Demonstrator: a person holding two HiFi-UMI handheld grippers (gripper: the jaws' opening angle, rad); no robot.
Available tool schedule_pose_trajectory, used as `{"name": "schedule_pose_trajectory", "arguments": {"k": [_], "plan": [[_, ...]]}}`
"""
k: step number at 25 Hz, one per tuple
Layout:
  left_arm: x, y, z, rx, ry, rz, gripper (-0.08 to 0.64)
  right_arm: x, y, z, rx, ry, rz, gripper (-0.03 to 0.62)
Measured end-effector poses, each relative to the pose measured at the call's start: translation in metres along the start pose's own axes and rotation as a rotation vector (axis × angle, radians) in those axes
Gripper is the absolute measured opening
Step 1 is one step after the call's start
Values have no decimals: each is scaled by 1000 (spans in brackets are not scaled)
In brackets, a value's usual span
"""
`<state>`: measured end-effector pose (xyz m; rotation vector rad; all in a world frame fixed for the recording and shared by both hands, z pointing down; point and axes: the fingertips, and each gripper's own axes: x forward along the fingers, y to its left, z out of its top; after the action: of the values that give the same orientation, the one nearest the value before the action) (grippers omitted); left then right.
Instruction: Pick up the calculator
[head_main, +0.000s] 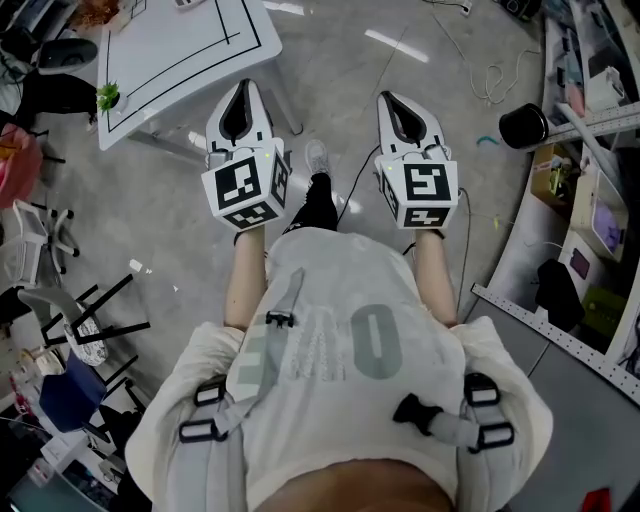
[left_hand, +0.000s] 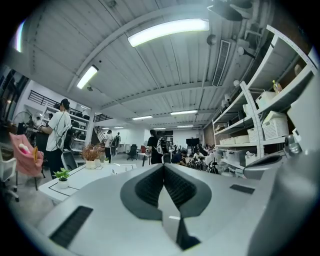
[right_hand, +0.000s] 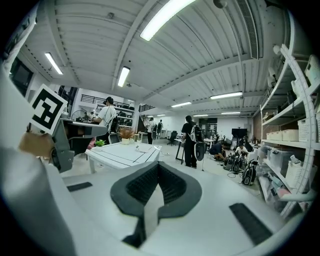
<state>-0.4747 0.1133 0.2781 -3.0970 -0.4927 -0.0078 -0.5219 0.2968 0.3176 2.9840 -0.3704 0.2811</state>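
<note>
I cannot make out a calculator with certainty in any view. In the head view my left gripper (head_main: 243, 86) and right gripper (head_main: 393, 98) are held side by side at waist height over the grey floor, both pointing forward. Each is shut, with the ribbed pads pressed together and nothing between them; this shows in the left gripper view (left_hand: 163, 166) and the right gripper view (right_hand: 158, 165). A white table (head_main: 180, 50) with black lines on it stands ahead and to the left; it also shows low in both gripper views, table (left_hand: 85, 175) and table (right_hand: 125, 152).
A small potted plant (head_main: 107, 96) sits on the table's near corner. Chairs (head_main: 60, 330) crowd the left side. A black round bin (head_main: 523, 125) and shelving (head_main: 600, 200) line the right. People (right_hand: 190, 140) stand further down the room.
</note>
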Motion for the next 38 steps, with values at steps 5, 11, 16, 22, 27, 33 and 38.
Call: {"name": "schedule_pose_trajectory", "arguments": {"k": [5, 11, 16, 22, 27, 33, 38], "plan": [[67, 16, 3, 16, -1, -20, 21, 74, -12, 17, -9, 15, 29, 8], [151, 51, 12, -5, 7, -2, 21, 165, -28, 52, 2, 16, 68, 8], [217, 94, 11, 0, 11, 26, 21, 252, -28, 70, 1, 37, 102, 8], [277, 136, 4, -3, 43, 62, 21, 331, -23, 82, 1, 78, 156, 8], [301, 176, 1, -16, 27, 106, 21, 374, 7, 85, -34, 93, 232, 8], [300, 207, 8, -59, 9, 181, 21, 397, 23, 84, -26, 110, 289, 8], [299, 219, 14, -46, 3, 243, 21, 420, 22, 94, 12, 78, 332, 8]]}}
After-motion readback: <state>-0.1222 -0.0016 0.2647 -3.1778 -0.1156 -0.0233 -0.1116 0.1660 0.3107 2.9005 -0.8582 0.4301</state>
